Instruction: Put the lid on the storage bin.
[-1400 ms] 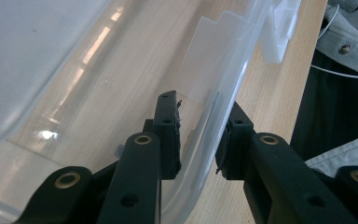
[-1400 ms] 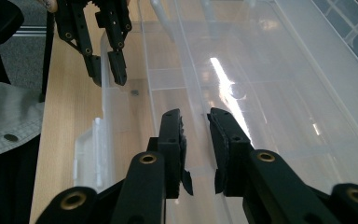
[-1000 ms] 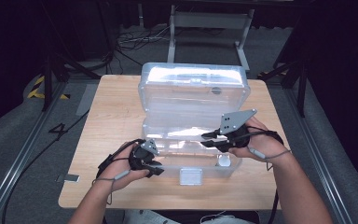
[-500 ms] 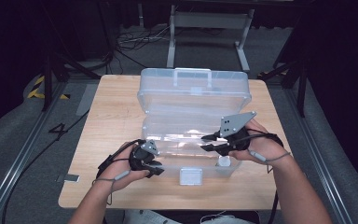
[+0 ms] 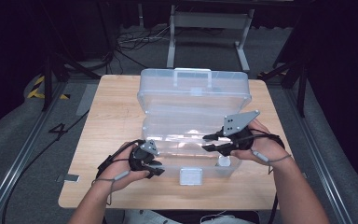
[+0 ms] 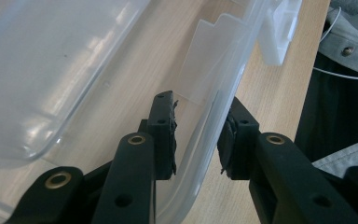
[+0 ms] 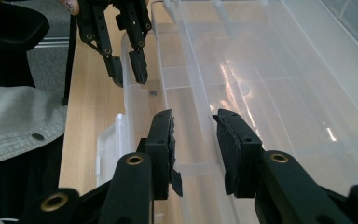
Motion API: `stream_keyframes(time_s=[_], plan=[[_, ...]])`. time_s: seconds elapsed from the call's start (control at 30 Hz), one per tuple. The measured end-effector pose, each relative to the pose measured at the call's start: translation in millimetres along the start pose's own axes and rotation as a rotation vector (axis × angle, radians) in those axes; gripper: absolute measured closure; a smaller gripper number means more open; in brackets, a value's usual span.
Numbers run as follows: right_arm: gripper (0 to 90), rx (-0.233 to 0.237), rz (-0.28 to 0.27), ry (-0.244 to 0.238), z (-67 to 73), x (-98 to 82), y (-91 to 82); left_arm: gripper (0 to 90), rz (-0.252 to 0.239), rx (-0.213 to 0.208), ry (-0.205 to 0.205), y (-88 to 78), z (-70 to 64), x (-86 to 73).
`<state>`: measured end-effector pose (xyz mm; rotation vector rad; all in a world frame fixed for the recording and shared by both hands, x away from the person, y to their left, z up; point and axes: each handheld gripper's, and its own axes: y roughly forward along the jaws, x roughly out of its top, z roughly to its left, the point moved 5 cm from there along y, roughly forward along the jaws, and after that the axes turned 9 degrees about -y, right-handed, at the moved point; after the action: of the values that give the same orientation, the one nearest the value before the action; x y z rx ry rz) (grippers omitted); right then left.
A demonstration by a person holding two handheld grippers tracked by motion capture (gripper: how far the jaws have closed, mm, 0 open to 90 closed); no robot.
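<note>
High view: clear plastic box [image 5: 193,116] mid-table [image 5: 107,121], lid raised; left gripper [image 5: 154,169] and right gripper [image 5: 210,143] at its front part.

Left gripper view: jaws just opening, straddling front wall, pads clear of it; white latch [image 6: 276,32] beyond.

Right gripper view: jaws just opening, spread over inner tray edge. No readable writing.

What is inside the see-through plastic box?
The plastic box lies open and looks empty: through its clear bottom only the wooden table shows. A small white round thing sits by the front right corner; whether it is inside is unclear.
</note>
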<state>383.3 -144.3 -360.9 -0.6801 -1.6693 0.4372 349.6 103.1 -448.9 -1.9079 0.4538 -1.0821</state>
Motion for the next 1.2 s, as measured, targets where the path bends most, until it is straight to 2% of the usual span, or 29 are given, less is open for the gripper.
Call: stream_keyframes(time_s=[0.1, 0.2, 0.27, 0.3, 0.33, 0.4, 0.47, 0.53, 0.57, 0.63, 0.67, 0.8, 0.83, 1.03, 1.2], plan=[[69.5, -0.013, -0.054, 0.032, -2.0, -0.2, -8.6, 68.8, 0.001, 0.004, -0.001, 0.1, -0.2, -0.2], [75.2, -0.073, -0.123, 0.07, -7.5, -1.1, -22.2, 68.7, 0.003, 0.004, 0.002, 0.0, -0.3, -0.2], [80.0, -0.133, -0.181, 0.117, -12.6, -3.5, -33.1, 68.0, 0.001, 0.002, -0.002, 0.0, -0.7, -0.4], [81.2, -0.179, -0.204, 0.145, -17.4, -5.2, -39.2, 67.4, 0.0, 0.001, -0.004, -0.1, -0.8, -0.4], [81.9, -0.212, -0.208, 0.157, -20.3, -6.6, -42.7, 66.9, -0.01, -0.002, -0.011, 0.3, -1.3, -0.2], [82.8, -0.305, -0.235, 0.205, -28.6, -12.2, -52.5, 66.0, -0.019, -0.008, -0.014, 0.3, -1.4, -0.3], [82.9, -0.353, -0.258, 0.242, -33.7, -16.6, -57.8, 64.2, -0.025, -0.012, -0.021, 0.3, -2.0, -0.3], [83.3, -0.432, -0.297, 0.299, -42.8, -24.8, -66.7, 62.2, -0.026, -0.01, -0.017, 0.3, -2.5, -0.4], [83.3, -0.45, -0.312, 0.32, -45.1, -26.9, -69.3, 61.3, -0.026, -0.01, -0.015, 0.3, -2.8, -0.6], [83.6, -0.471, -0.33, 0.368, -49.2, -32.6, -73.8, 59.2, -0.025, -0.011, -0.014, 0.1, -3.8, -1.2], [83.8, -0.483, -0.335, 0.381, -50.5, -34.5, -75.3, 58.3, -0.031, -0.016, -0.005, 0.2, -3.9, -1.0], [85.1, -0.515, -0.351, 0.411, -53.4, -38.4, -78.2, 52.9, -0.042, -0.034, -0.008, 0.3, -5.3, -1.2], [85.5, -0.533, -0.37, 0.427, -54.3, -38.6, -80.8, 49.3, -0.042, -0.036, -0.006, 0.1, -5.8, -1.6], [85.3, -0.547, -0.369, 0.436, -53.8, -38.7, -83.5, 44.4, -0.059, -0.05, 0.001, -0.5, -7.9, -2.2], [85.2, -0.551, -0.369, 0.444, -54.6, -41.2, -86.2, 41.7, -0.064, -0.061, 0.0, -8.1, -12.2, -3.5]])
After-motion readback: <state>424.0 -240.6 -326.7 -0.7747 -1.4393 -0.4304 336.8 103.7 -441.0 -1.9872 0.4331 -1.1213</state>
